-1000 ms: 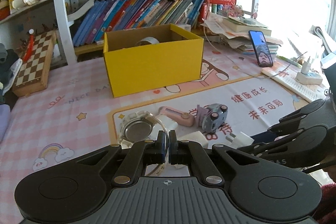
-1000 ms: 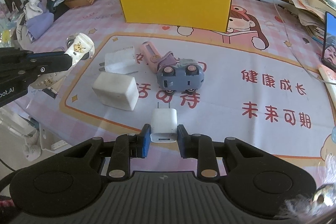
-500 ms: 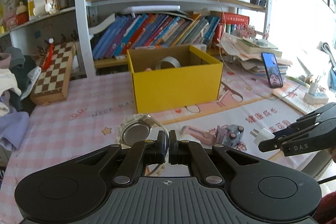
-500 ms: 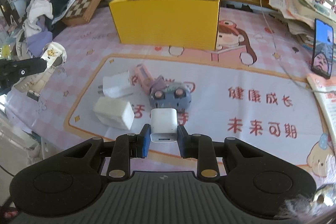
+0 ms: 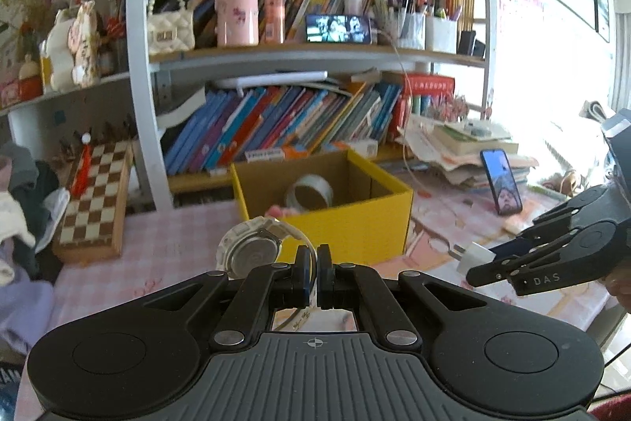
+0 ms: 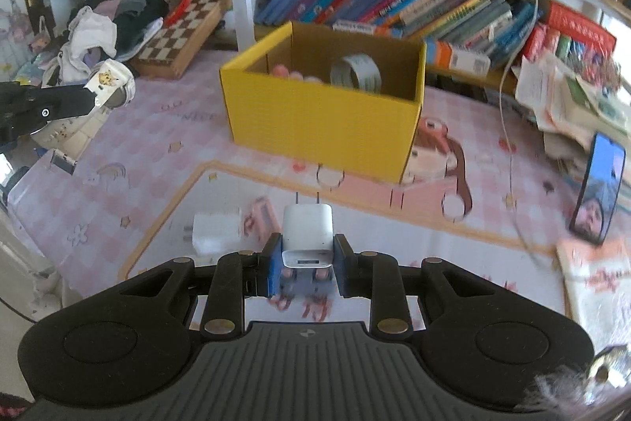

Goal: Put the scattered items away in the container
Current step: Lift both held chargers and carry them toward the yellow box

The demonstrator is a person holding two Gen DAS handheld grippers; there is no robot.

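Observation:
My left gripper [image 5: 314,263] is shut on the strap of a white wristwatch [image 5: 250,253], whose round metal back faces the camera. It hangs in the air short of the yellow cardboard box [image 5: 351,227]. In the right wrist view the watch [image 6: 110,83] shows at the far left, held by the left gripper's fingers [image 6: 59,105]. My right gripper [image 6: 307,255] is shut on a small white plug charger [image 6: 307,235], prongs pointing toward the yellow box [image 6: 315,121]. A tape roll [image 6: 357,72] and something pink lie inside the box.
On the pink mat [image 6: 394,223] lie a second white charger [image 6: 217,233] and a pink item [image 6: 262,216]. A phone [image 6: 599,184] stands propped at the right near a paper pile. A chessboard [image 6: 185,26], clothes and a bookshelf [image 5: 276,113] ring the back.
Both grippers have risen off the mat with the watch and the charger held. The box now sits lower and closer in both views, its inside showing.

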